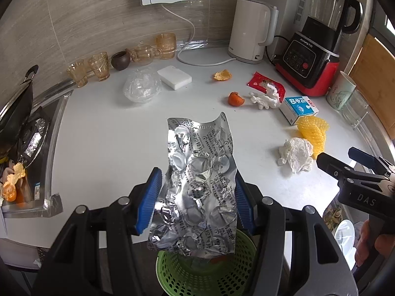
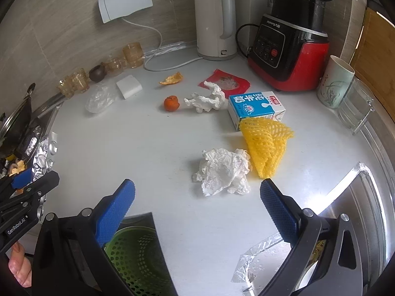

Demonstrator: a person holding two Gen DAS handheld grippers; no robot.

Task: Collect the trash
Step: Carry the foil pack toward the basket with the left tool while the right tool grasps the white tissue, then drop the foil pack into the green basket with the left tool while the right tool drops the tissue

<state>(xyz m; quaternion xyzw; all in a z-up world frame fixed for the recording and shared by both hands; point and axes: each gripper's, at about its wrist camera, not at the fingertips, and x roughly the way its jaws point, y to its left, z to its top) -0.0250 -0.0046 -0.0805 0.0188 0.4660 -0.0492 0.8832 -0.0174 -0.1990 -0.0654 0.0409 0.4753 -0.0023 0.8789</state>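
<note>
Currently left gripper is clamped on a crumpled foil blister sheet, blue pads pressing both long edges; the sheet sticks up past the fingertips and its lower end hangs below them over the green perforated bin, which sits beyond the white counter edge. Right gripper is spread wide with nothing between its fingers; the bin shows under its left finger. Just ahead of the right fingertips lies a crumpled white paper ball, touching a yellow foam net on its far right side. Further out: a blue milk carton with Chinese lettering, a twisted tissue, a red wrapper, a small orange fruit, an orange peel, a clear plastic wad. Open counter between the fingers and that clutter, mostly to the left. Far edge is lined by a white kettle and a red-black blender marked "Joyoung". Gripper bodies read "DAS" and "GenRobot.AI". Printing on the foil is Chinese, too small to read reliably.
</note>
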